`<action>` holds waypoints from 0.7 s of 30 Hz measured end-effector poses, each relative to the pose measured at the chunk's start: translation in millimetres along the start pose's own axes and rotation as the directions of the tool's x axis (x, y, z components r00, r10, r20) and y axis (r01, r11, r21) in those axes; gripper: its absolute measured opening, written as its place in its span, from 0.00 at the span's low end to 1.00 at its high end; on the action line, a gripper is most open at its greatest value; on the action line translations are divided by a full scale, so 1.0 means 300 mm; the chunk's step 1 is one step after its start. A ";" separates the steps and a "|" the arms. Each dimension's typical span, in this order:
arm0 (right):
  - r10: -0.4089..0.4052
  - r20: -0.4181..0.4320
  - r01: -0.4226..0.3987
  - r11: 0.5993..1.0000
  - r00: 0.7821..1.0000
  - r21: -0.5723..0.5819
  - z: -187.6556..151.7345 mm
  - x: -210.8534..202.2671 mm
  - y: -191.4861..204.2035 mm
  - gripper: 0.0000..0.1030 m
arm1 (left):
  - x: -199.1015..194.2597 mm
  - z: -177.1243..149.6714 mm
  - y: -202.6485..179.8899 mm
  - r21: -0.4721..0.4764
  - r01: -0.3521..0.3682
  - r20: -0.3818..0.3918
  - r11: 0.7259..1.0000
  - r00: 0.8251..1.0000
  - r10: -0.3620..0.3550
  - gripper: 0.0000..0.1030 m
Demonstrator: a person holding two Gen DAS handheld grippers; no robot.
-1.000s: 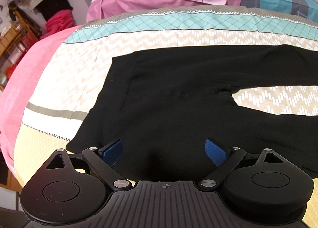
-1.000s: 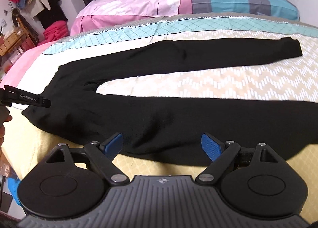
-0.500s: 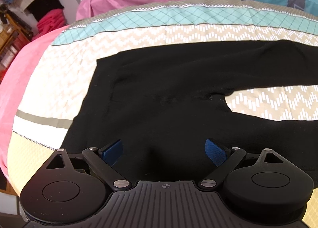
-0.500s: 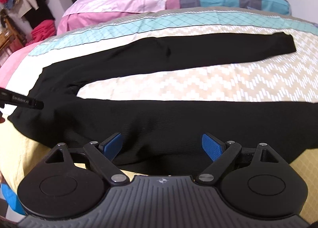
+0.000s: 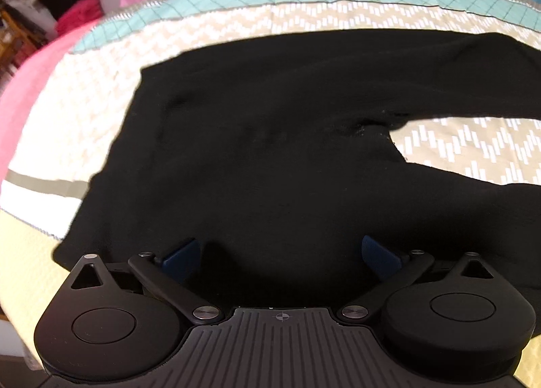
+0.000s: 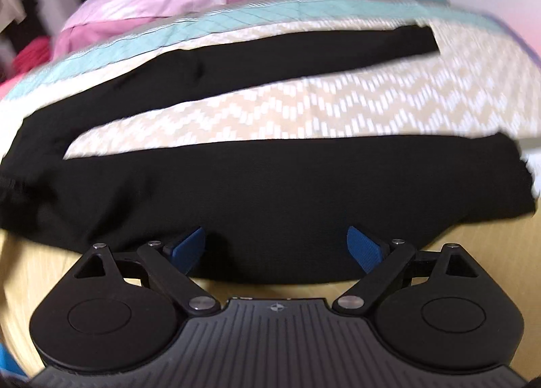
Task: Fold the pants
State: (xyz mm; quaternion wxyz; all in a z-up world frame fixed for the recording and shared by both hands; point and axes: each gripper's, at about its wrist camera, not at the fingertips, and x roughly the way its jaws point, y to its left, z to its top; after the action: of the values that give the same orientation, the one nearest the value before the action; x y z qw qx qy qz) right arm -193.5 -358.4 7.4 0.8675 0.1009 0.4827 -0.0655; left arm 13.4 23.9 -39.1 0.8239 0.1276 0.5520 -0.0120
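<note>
Both tools nearer pants [image 5: 270, 158] — spread | bedspread [image 6: 304, 110] beneath

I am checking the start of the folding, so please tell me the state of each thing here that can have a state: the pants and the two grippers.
Pants: lying flat on the bed, unfolded, the two legs spread apart.
Left gripper: open, empty, over the waist part of the pants.
Right gripper: open, empty, at the near edge of the near leg.
</note>
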 end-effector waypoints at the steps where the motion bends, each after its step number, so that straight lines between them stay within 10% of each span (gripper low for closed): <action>1: -0.025 0.001 0.025 1.000 1.000 0.001 -0.001 -0.016 -0.003 0.90 | 0.000 0.003 0.017 -0.019 0.017 -0.013 1.000 1.000 -0.017 1.00; 19: -0.032 0.057 0.016 0.966 0.998 0.258 -0.046 -0.161 -0.197 0.93 | -0.148 -0.114 0.205 -0.132 0.137 -0.004 0.982 0.990 -0.139 1.00; 21: -0.181 0.139 0.134 0.947 0.973 0.293 -0.045 -0.234 -0.226 0.88 | -0.182 -0.131 0.232 -0.142 0.126 0.012 0.982 0.992 -0.125 1.00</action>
State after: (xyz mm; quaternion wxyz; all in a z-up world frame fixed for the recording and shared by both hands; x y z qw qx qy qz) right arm -256.0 -420.0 52.6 0.8731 0.1784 0.4018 -0.2109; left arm -32.4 93.3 10.5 0.8294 0.0335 0.5570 -0.0248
